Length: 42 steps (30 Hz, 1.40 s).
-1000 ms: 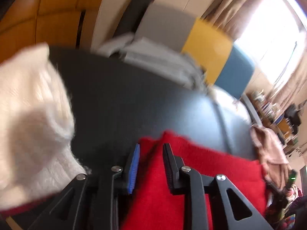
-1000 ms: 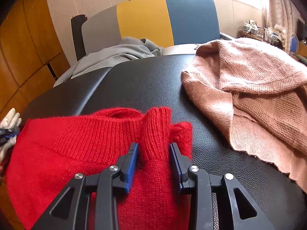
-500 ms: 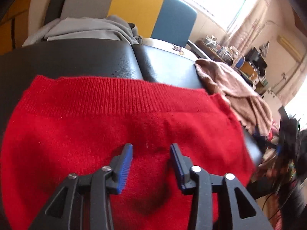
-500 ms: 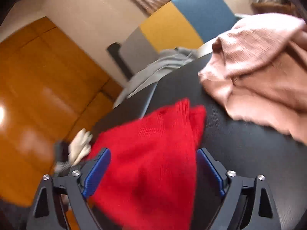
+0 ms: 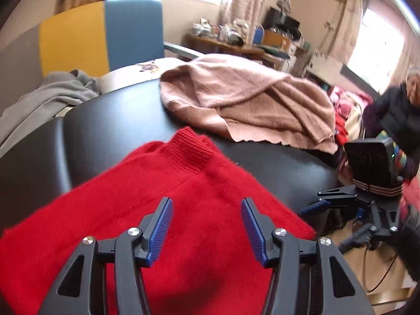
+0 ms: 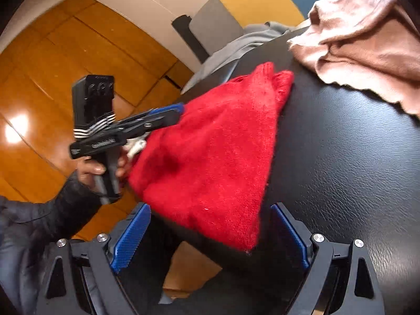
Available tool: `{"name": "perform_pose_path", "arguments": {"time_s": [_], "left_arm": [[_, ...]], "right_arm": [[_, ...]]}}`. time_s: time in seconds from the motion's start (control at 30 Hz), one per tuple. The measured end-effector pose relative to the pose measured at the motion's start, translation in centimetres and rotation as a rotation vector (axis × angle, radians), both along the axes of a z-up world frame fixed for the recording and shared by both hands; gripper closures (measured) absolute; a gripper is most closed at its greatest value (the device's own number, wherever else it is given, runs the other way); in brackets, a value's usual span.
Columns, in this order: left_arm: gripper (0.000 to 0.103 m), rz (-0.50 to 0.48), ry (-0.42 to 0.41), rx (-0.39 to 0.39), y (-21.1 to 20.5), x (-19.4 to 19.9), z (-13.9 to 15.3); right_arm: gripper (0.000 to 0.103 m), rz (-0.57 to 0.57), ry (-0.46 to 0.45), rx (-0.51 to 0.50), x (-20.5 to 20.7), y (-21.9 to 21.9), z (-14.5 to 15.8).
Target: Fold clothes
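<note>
A folded red sweater [image 5: 183, 210] lies on the black padded table [image 5: 105, 131], at its near edge; it also shows in the right wrist view [image 6: 210, 152]. My left gripper [image 5: 206, 225] hovers open just above the sweater, holding nothing. In the right wrist view the left gripper [image 6: 168, 113] sits at the sweater's left side. My right gripper [image 6: 210, 236] is open wide and empty, at the sweater's near corner by the table edge. In the left wrist view the right gripper [image 5: 323, 200] is off the table's right edge.
A pink knit sweater [image 5: 249, 102] lies crumpled at the table's far right, also in the right wrist view [image 6: 362, 34]. A grey garment [image 5: 44, 97] lies by the grey, yellow and blue chair back [image 5: 105, 31]. A person [image 5: 401, 115] stands at far right. Wooden floor [image 6: 52, 52] is below.
Both grippers have let go of the red sweater and opened. The right gripper drew back toward the table edge. The left view swung right, over the sweater.
</note>
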State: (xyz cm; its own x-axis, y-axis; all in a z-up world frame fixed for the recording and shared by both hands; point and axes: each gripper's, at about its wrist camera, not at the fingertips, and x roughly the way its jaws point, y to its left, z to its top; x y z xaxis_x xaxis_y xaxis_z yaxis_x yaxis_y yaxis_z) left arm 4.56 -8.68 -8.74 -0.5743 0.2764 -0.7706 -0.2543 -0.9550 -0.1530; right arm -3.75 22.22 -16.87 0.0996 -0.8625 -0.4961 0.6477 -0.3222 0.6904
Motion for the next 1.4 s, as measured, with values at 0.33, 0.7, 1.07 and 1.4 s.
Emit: {"name": "perform_pose_path", "arguments": {"time_s": [0.33,0.7,1.07,1.4], "left_arm": [[0.048,0.102,-0.118,0.161,-2.9,-2.0,-4.3],[0.046,0.058,-0.122,0.061,-1.4,-1.8,-4.6],[0.048,0.144,-0.066,0.239,-3.4,0.5,-3.1],[0.048,0.309,0.01,0.185,-9.4,7.5,-2.0]], "right_arm": [[0.0,0.346,-0.21,-0.055,-1.1,-5.4,-0.3],[0.0,0.595,-0.239,0.154,0.7,-6.7,-0.2],[0.0,0.247,-0.014,0.324,-1.2,-0.8,4.1],[0.0,-0.023,0.225,0.036,1.6,-9.0,7.5]]}}
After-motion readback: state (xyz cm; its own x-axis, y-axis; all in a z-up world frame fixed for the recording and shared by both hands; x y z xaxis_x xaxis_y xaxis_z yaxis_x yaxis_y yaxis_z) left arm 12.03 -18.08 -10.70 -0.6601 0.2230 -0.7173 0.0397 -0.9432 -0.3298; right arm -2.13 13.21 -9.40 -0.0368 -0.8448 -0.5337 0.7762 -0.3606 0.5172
